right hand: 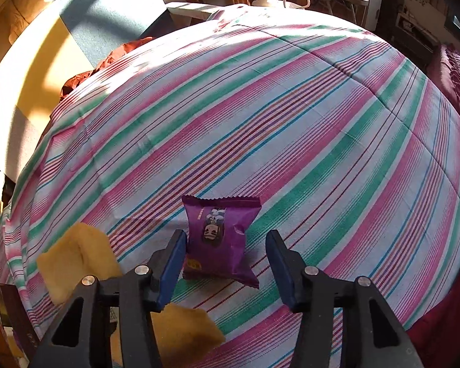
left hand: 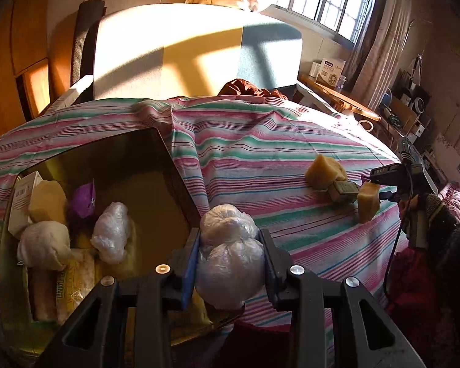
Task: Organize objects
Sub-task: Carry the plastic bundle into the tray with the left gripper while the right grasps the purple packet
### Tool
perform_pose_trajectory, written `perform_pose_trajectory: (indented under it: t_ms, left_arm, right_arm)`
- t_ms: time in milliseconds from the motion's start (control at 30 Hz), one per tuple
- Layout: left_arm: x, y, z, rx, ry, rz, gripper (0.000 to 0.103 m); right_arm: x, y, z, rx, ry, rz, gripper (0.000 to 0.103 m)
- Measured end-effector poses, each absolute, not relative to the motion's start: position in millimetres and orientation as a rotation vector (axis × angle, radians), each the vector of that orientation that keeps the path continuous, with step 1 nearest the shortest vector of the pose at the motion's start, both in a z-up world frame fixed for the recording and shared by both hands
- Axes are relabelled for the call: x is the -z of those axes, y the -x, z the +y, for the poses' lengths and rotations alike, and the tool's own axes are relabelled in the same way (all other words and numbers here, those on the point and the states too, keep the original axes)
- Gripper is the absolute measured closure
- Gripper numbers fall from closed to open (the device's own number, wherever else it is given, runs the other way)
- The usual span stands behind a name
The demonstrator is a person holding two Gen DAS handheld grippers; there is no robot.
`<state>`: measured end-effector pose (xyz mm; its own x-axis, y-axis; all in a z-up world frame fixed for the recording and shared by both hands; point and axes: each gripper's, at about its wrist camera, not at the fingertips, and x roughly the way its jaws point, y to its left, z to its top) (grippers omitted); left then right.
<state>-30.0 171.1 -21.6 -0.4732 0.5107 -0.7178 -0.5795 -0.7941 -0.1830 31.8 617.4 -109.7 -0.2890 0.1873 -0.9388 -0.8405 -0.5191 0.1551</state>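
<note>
Blue-padded jaws of the left gripper (left hand: 230, 254) are pinching a clear-plastic-wrapped white bundle (left hand: 228, 254) between them, both pads pressing on its sides, at the near right corner of the open dark box (left hand: 156, 165). The right gripper (right hand: 227, 263) is standing with its jaws apart around a purple snack packet (right hand: 220, 239); the left pad is just beside the packet's edge, whether touching I cannot tell, and the right pad is clear of it. No earlier frame is at hand.

Count, near to far. In the box: one clear-wrapped bundle (left hand: 112, 233), one off-white cloth-like bundle (left hand: 44, 245), one pale yellow lump (left hand: 47, 202), one purple packet (left hand: 84, 199), one white carton (left hand: 23, 196), and yellow printed packaging (left hand: 70, 285) at the bottom. On the striped sheet (left hand: 260, 159): two yellow sponge-like blocks (left hand: 325, 171), (left hand: 368, 204) and one small olive box (left hand: 342, 191) between them, all beside the right gripper. Beyond the sheet, one large foam slab (left hand: 168, 49) is leaning upright in sunlight.
</note>
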Motion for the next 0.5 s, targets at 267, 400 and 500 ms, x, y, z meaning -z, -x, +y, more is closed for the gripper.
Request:
perform_pose_trajectory:
  t_ms: [267,400,500]
  left_arm:
    - [8.8,33.7,132.3,-2.392,1.051,0.087,0.066]
    - [3.2,32.9,114.1,-2.477,1.040,0.111,0.066]
    - [1.2,31.7,102.0,-2.539,1.030,0.135,0.065]
  right_arm:
    - [106.5,-28.7,610.7,-1.917,1.255,0.798,0.068]
    - [105.1,-28.6,609.2,-1.915,1.258,0.763,0.068]
    - [101.1,-30.6,609.1,-1.921,1.240,0.744,0.068]
